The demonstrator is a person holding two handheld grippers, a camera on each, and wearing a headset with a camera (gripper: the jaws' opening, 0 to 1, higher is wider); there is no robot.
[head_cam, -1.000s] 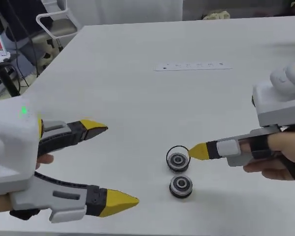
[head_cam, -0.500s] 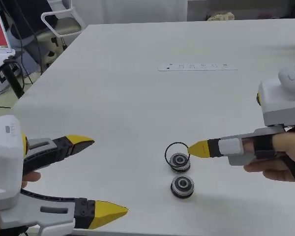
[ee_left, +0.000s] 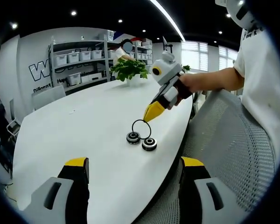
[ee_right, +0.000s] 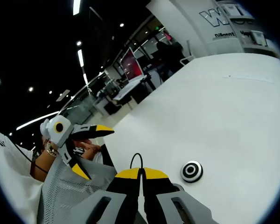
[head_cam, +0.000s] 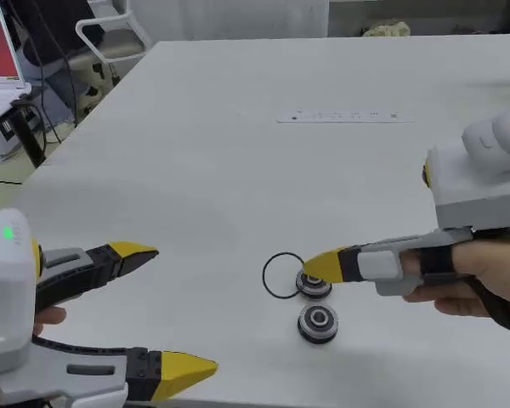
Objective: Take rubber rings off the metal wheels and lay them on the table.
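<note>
R gripper [head_cam: 310, 265] fingers pinched shut on a rubber ring [head_cam: 264, 276]. It looks clear of the far wheel [head_cam: 315, 286] but isn't yet laid on the worktop [head_cam: 238, 153]. The near wheel [head_cam: 317, 323] prob. left to do. L gripper [head_cam: 174, 310] fingers wide, empty.

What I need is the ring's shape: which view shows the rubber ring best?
Head view: the rubber ring shows as a full loop against the table, pinched by the right hand-held gripper. Left gripper view shows it smaller; right gripper view, an arc above its jaws.
</note>
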